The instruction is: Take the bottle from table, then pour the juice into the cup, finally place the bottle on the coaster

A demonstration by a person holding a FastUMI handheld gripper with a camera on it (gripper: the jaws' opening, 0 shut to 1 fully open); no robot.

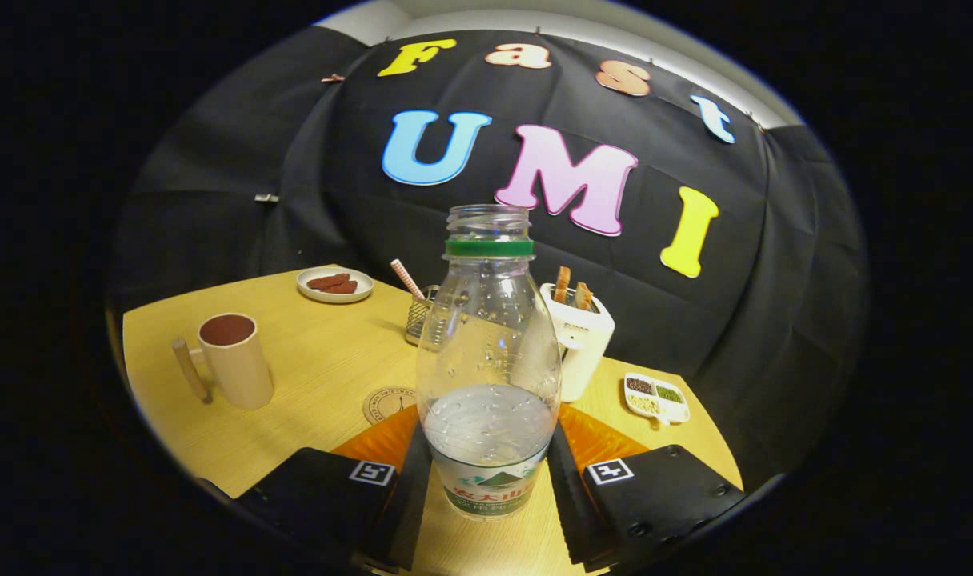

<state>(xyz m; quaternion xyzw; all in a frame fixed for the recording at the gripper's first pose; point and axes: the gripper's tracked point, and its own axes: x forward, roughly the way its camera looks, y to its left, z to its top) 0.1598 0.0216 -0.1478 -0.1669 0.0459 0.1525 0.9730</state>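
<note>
Gripper [488, 472] clamps the uncapped bottle [488, 352] upright near the tabletop's front edge; pouring likely next, toward the cup [237, 362].

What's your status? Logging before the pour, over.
Gripper shut on bottle, upright, uncapped, liquid low. Cup off to the side, coaster just beyond the fingers. Nothing between bottle and cup.
</note>
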